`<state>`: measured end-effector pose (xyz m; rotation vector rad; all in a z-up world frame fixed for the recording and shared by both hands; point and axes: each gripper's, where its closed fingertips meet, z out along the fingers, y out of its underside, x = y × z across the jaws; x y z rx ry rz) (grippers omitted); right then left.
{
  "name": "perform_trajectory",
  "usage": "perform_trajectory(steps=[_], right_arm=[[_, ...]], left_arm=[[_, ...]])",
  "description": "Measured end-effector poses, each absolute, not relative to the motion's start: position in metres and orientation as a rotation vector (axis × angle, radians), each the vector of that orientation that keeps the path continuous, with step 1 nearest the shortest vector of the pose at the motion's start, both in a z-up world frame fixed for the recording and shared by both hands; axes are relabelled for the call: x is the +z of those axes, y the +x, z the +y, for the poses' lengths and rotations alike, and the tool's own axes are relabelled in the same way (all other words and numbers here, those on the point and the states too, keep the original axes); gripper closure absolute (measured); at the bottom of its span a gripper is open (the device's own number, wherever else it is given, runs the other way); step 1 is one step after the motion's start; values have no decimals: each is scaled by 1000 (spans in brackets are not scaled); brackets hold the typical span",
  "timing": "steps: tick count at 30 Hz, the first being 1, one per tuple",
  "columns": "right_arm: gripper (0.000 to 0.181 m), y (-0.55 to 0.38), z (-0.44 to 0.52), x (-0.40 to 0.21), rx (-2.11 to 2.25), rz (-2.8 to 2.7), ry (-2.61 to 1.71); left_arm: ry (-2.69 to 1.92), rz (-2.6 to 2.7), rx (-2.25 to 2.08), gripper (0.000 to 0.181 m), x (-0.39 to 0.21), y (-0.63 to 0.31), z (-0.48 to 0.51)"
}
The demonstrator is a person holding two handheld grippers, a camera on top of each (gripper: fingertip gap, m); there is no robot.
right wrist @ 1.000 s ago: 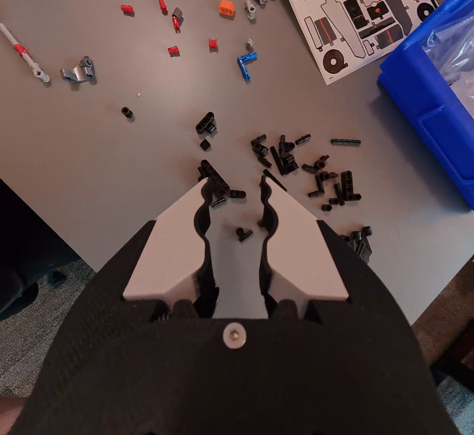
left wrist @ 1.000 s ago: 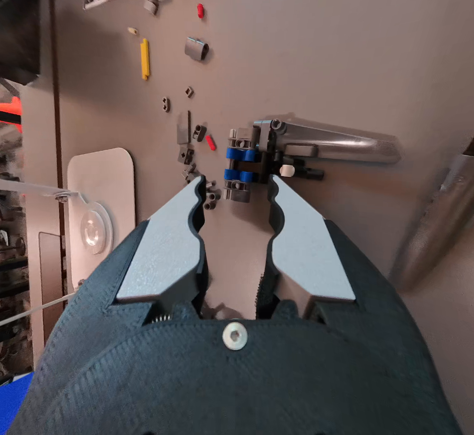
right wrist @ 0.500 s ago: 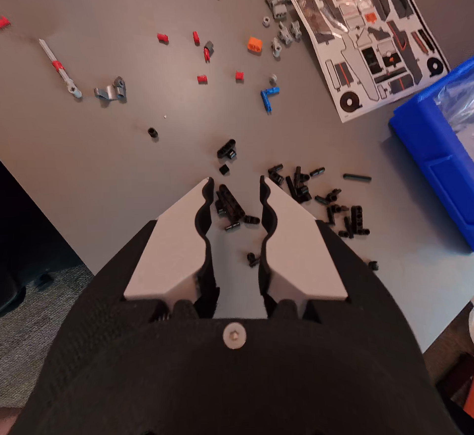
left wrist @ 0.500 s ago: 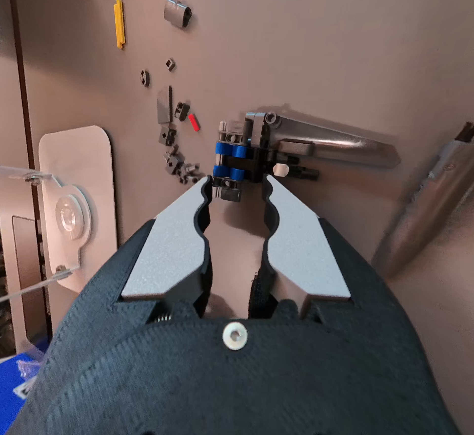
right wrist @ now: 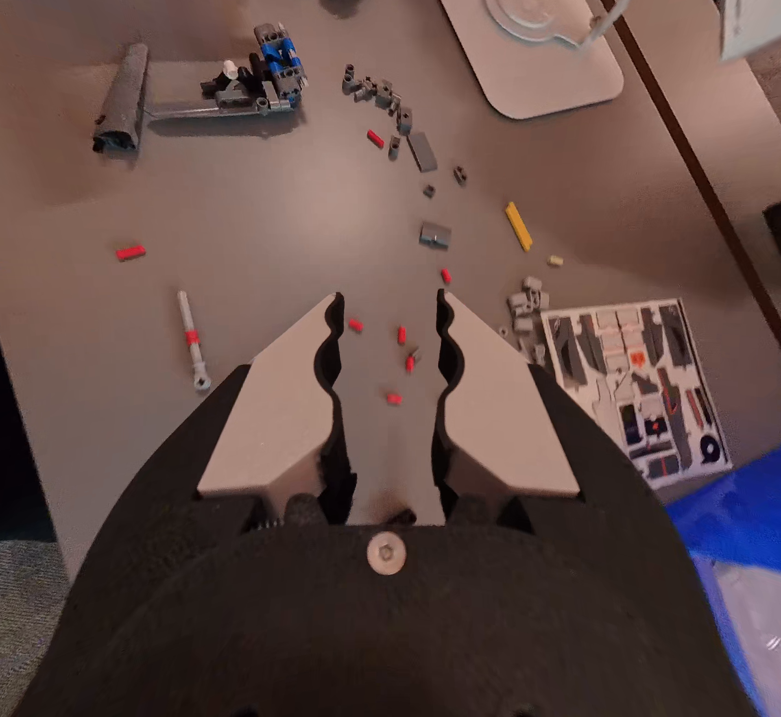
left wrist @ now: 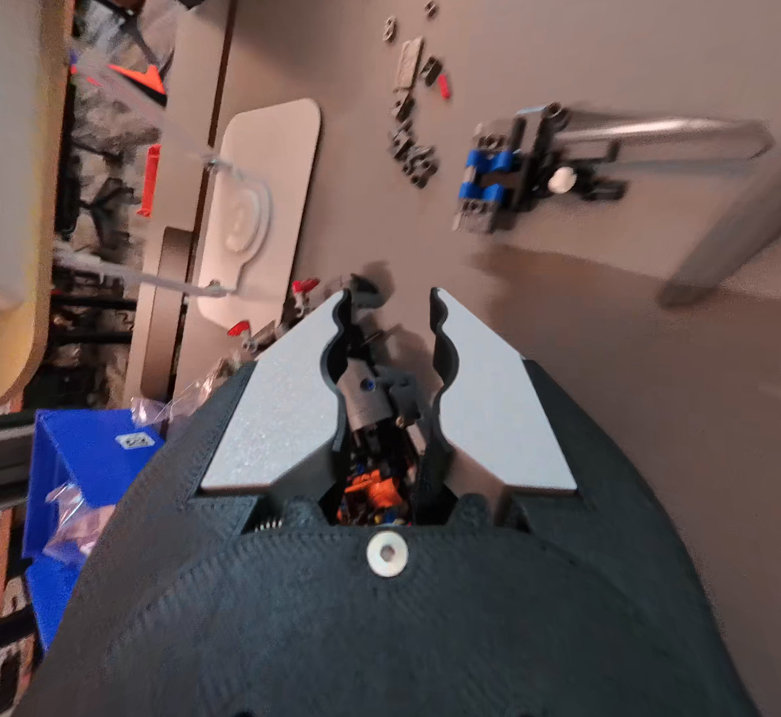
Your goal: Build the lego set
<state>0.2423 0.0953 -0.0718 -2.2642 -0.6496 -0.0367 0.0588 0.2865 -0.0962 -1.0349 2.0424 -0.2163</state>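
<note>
Showing 2 claws, left claw (left wrist: 391, 295) & right claw (right wrist: 388, 295), both agape, empty; 1 yellow beam (right wrist: 518, 226).

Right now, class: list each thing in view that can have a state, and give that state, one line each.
Left gripper: open, empty.
Right gripper: open, empty.
Blue-and-grey assembly: partly built, lying on the table.
Grey tube: lying flat, apart from the assembly.
Yellow bar: loose, unattached.
Sticker sheet: flat on the table.
Blue bin: open, holding plastic bags.
</note>
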Motion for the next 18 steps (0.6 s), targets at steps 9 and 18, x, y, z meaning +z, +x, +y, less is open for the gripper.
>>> perform_trajectory(steps=[9, 18], right_arm=[[131, 298, 140, -85, -17, -480, -2350], [128, 370, 161, -118, -75, -334, -2476]], left_arm=[[-938, 2027, -189, 153, -103, 61, 292], [-888, 2032, -166, 155, -110, 66, 287]])
